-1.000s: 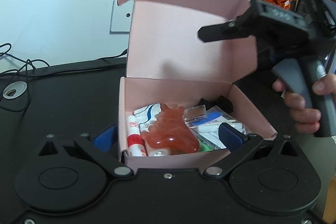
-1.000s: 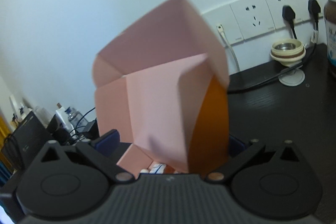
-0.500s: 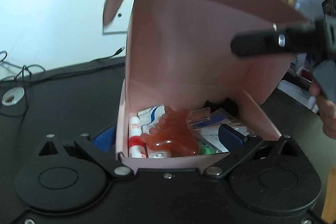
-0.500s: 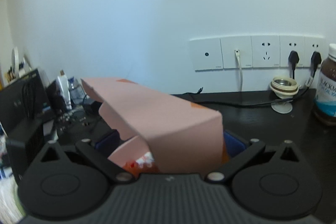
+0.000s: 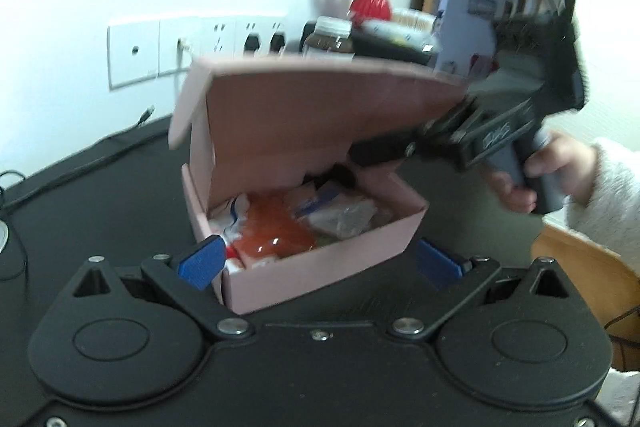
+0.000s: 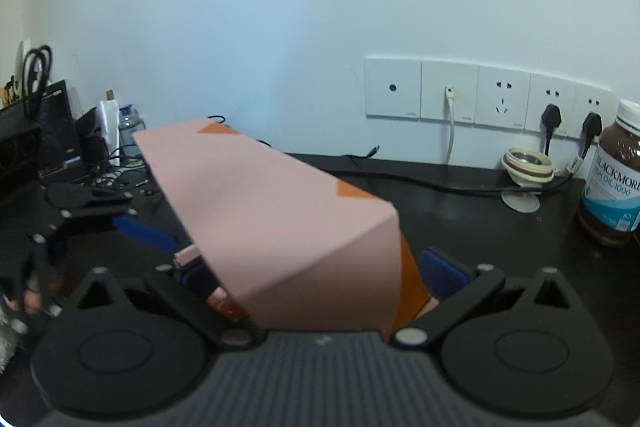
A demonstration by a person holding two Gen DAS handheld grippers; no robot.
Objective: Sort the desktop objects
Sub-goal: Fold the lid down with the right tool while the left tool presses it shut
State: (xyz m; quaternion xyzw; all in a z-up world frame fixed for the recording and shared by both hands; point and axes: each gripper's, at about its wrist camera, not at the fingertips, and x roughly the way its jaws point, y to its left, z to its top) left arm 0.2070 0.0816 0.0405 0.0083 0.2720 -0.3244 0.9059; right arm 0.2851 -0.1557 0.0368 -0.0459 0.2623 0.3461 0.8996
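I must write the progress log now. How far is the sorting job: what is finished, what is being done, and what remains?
Done: small items already lie inside the pink box. In hand: the right gripper is at the lid, which hangs partly lowered; the box stands between the open fingers of the left gripper. Left: the lid is not yet shut. A fish oil bottle stands on the desk; whether it needs sorting, I cannot tell.

The box (image 5: 320, 259) is sitting on the desk (image 5: 100, 195). Small things (image 5: 304, 215) are lying inside it. Far behind, wall sockets (image 6: 488, 95) are lining the wall.
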